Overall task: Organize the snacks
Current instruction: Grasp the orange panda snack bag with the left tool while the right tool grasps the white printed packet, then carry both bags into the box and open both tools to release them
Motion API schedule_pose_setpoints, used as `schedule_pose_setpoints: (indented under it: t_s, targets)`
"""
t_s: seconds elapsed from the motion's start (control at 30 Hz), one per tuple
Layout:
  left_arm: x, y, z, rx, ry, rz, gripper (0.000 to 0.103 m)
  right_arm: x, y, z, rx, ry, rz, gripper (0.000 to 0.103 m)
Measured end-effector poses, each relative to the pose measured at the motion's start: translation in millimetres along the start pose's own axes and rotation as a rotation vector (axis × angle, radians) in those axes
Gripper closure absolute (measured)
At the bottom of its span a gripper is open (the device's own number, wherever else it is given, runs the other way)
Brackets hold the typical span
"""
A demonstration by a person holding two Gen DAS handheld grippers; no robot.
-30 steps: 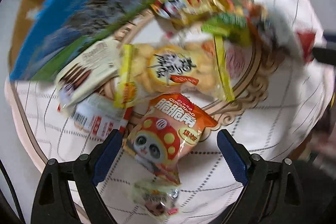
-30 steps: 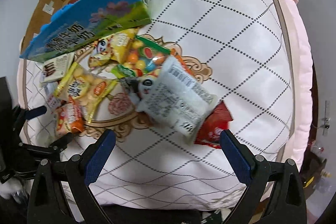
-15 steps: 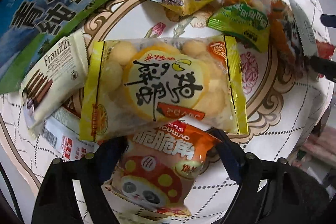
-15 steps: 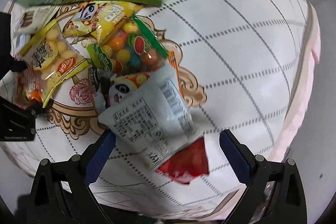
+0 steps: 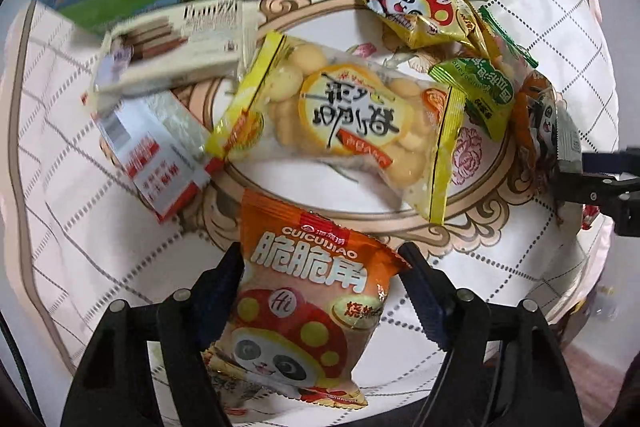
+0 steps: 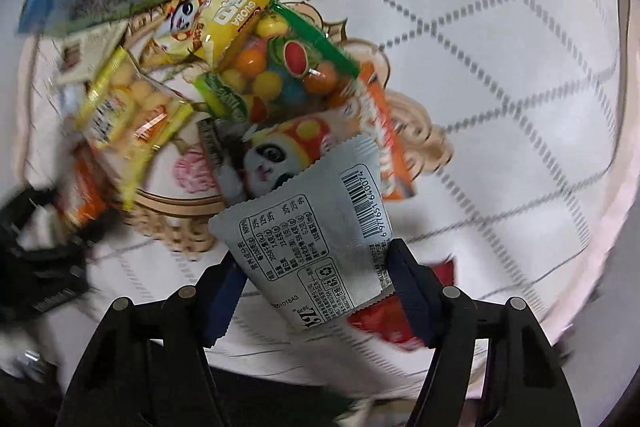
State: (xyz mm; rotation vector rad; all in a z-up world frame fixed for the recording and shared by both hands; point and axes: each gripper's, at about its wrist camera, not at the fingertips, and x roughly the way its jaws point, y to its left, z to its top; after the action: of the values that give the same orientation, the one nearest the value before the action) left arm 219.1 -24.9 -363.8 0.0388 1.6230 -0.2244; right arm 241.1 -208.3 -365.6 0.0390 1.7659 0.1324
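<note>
Item one: orange packet (image 5: 312, 311), printed "CUICUIJIAO", lower centre of the left view, between the blue pads of your left gripper (image 5: 320, 291), whose jaws have just been closing onto its sides. Item two: silver packet (image 6: 320, 247), barcode side up, lower centre of the right view, where your right gripper (image 6: 316, 291) has likewise been closing on it. Yellow packet (image 6: 224, 19), upper left, reads "GUOBA".
</note>
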Motion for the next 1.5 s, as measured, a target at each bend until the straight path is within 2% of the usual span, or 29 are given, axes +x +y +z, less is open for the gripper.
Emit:
schedule_pose_setpoints:
  t_s: [0.03, 0.07, 0.1, 0.23, 0.33, 0.4, 0.47, 0.57, 0.7, 0.8, 0.93, 0.97, 1.07, 1.2, 1.23, 1.37, 1.4, 1.5]
  targets:
    - [3, 2, -2, -0.01, 0.003, -0.004, 0.028, 1, -5, 1, 0.009, 0.008, 0.032, 0.025]
    - [5, 4, -2, -0.014, 0.008, -0.004, 0.027, 5, -5, 3, -0.008, 0.026, 0.028, 0.017]
    - [9, 4, -3, -0.018, 0.011, -0.004, 0.027, 7, -5, 4, -0.019, 0.034, 0.016, 0.015]
    - [23, 9, 10, -0.016, 0.027, 0.006, 0.027, 21, -8, -5, -0.057, 0.055, -0.033, 0.015]
    - [26, 5, 8, -0.008, 0.016, 0.024, 0.028, 29, -10, -10, -0.049, 0.029, -0.048, 0.017]
    - [30, -1, 7, -0.013, -0.002, 0.034, 0.031, 26, -10, -16, -0.015, -0.021, -0.042, 0.031]
    - [14, -5, 10, -0.026, -0.01, 0.046, 0.037, 27, -12, -25, -0.007, -0.035, -0.036, 0.032]
    - [9, 1, 10, -0.054, -0.018, 0.028, 0.038, 20, -13, -34, 0.013, -0.057, -0.019, 0.032]
    - [4, 6, 4, -0.067, -0.019, 0.016, 0.038, 19, -27, -42, 0.073, -0.025, 0.066, 0.03]
    - [2, 8, 2, -0.073, -0.022, 0.02, 0.038, 5, -41, -35, 0.14, -0.036, 0.145, 0.024]
    - [0, 9, 2, -0.087, -0.03, 0.022, 0.04, 0, -49, -25, 0.173, -0.05, 0.135, 0.025]
    - [-2, 10, 1, -0.091, -0.034, 0.022, 0.041, 1, -48, -25, 0.175, -0.048, 0.128, 0.032]
    - [-12, 12, -6, -0.1, -0.051, 0.03, 0.042, 2, -37, -27, 0.182, -0.093, 0.091, 0.037]
    - [-29, 16, -21, -0.123, -0.077, 0.026, 0.042, -14, -33, -43, 0.186, -0.138, 0.096, 0.037]
    - [-36, 17, -27, -0.128, -0.086, 0.02, 0.042, -30, -26, -52, 0.185, -0.179, 0.115, 0.037]
    - [-75, 20, -42, -0.158, -0.136, -0.042, 0.042, -60, -5, -62, 0.171, -0.237, 0.168, 0.037]
    - [-90, 20, -42, -0.162, -0.16, -0.06, 0.042, -79, 4, -63, 0.156, -0.277, 0.204, 0.037]
    - [-136, 20, -27, -0.16, -0.249, -0.103, 0.042, -100, 19, -54, 0.136, -0.317, 0.239, 0.037]
